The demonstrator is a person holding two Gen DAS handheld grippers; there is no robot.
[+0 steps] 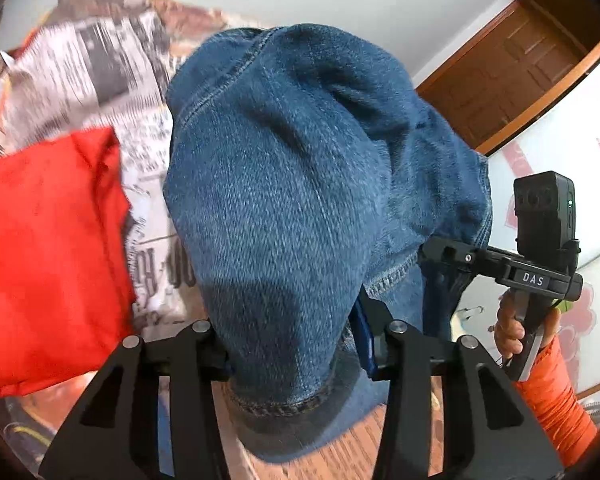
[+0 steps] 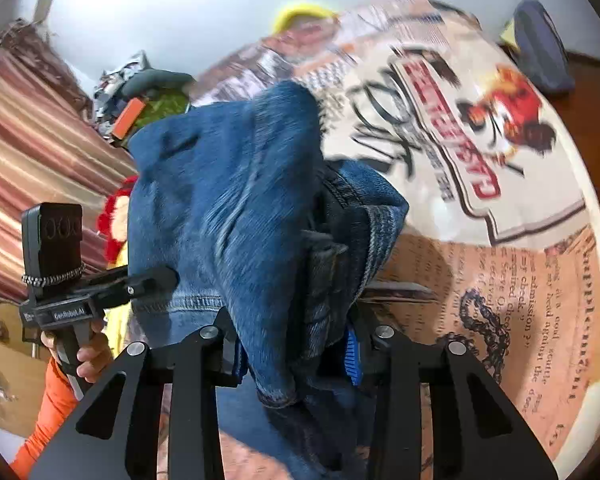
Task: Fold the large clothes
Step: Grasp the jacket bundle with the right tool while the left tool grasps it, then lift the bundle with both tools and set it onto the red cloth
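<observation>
A pair of blue denim jeans [image 1: 284, 184] hangs bunched between both grippers, lifted above the bed. My left gripper [image 1: 296, 348] is shut on a thick fold of the jeans; its fingertips are hidden by the cloth. My right gripper [image 2: 296, 352] is shut on another bunched part of the jeans [image 2: 228, 208], near a seam and waistband. The right gripper also shows in the left wrist view [image 1: 444, 252], gripping the denim edge. The left gripper shows in the right wrist view [image 2: 156, 280], also on the denim.
A bedspread with newspaper print [image 2: 480, 152] lies under the jeans. A folded red garment [image 1: 48, 256] sits on it at the left. A brown door [image 1: 508, 80] and striped curtain [image 2: 28, 152] stand around. Wooden floor [image 1: 340, 456] shows below.
</observation>
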